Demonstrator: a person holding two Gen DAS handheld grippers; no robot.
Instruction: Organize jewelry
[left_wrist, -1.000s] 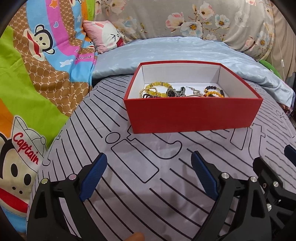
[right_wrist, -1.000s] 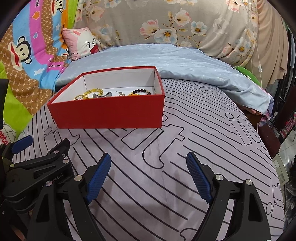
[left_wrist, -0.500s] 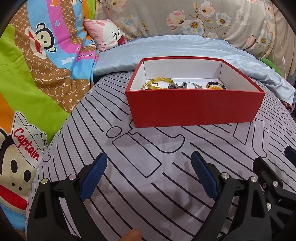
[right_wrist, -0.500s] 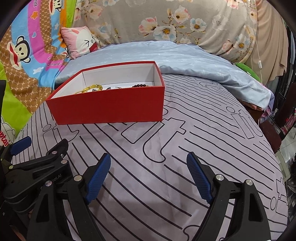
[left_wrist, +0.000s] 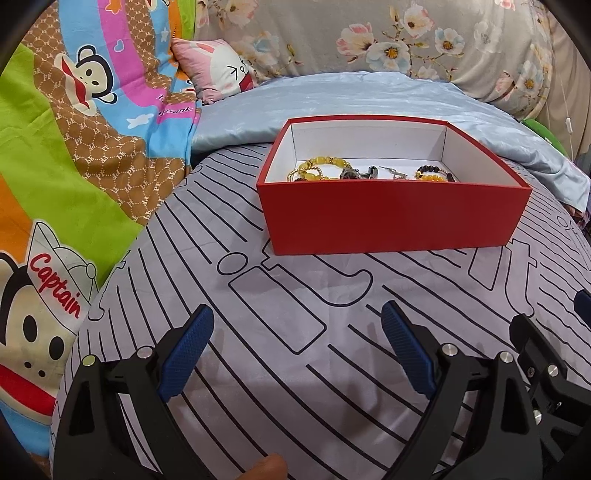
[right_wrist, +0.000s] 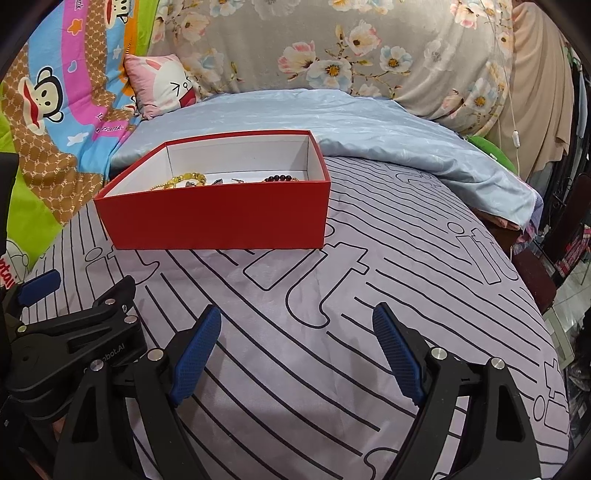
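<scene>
Both grippers, left (left_wrist: 295, 350) and right (right_wrist: 297, 354), hover with jaws wide apart and empty over the striped sheet (right_wrist: 332, 369); the jewelry (left_wrist: 369, 171) lies inside the red box (left_wrist: 388, 221) ahead

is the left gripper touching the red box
Apart. The left wrist view shows bare striped sheet between the open left gripper and the red box.

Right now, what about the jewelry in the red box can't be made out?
- Near part of the red box floor: hidden by its front wall, both views.
- Yellow bead bracelet: lower part cut off by that wall.
- Dark metal pieces mid-box: too small to identify.
- Dark bead bracelet: only the top shows, right wrist view.
</scene>
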